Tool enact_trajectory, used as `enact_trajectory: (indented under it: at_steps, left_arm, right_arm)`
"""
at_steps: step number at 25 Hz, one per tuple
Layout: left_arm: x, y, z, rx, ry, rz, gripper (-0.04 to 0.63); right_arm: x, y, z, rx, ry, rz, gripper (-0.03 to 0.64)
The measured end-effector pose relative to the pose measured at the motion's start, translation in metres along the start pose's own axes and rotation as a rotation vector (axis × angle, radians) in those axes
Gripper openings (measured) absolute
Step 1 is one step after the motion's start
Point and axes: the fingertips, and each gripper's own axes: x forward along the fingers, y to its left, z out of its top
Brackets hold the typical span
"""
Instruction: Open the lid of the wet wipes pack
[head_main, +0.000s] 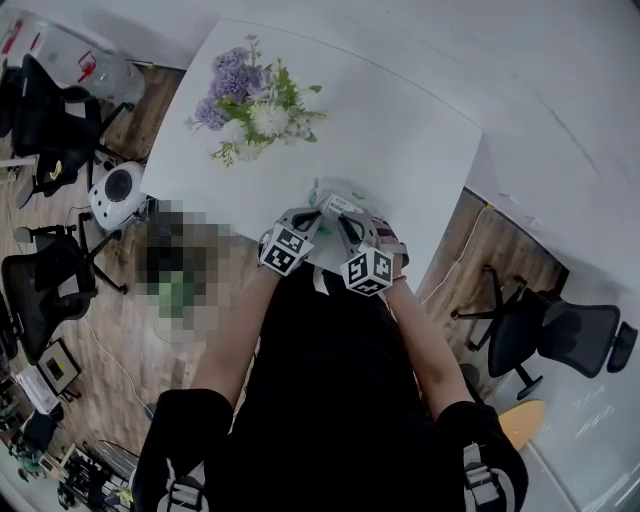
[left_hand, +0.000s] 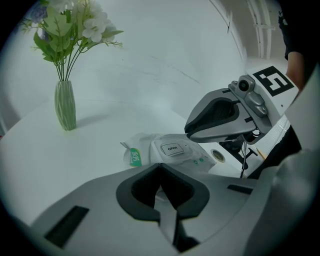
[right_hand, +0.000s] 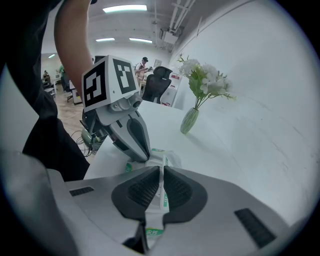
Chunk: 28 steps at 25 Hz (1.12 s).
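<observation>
Right gripper (right_hand: 161, 169) is nipped narrow on the wet wipes pack (left_hand: 192, 159) end seal. Left gripper (left_hand: 160, 166) is closed on the opposite end, at the desk (head_main: 400, 130) near edge. Film judged soft, light and slippery. The stiff lid (left_hand: 172, 148), still shut, offers the better purchase.

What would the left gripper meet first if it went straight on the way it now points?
The white soft-film wet wipes pack: the left gripper has its jaws closed on the pack's near edge, so pushing on would likely run into its white flip lid marked OPEN. Depth is unclear.
</observation>
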Motion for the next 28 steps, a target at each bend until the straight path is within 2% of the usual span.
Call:
enact_trajectory:
  at_steps: [16,28]
  left_arm:
    - [-0.002,-0.002,0.001,0.011,0.008,-0.016,0.021]
    - [-0.002,-0.002,0.002,0.020,0.021,-0.029,0.021]
  right_arm:
    - [0.003,-0.037,-0.004,0.053,0.009,-0.073,0.029]
    - [0.006,-0.054,-0.009,0.122,0.025,-0.101,0.049]
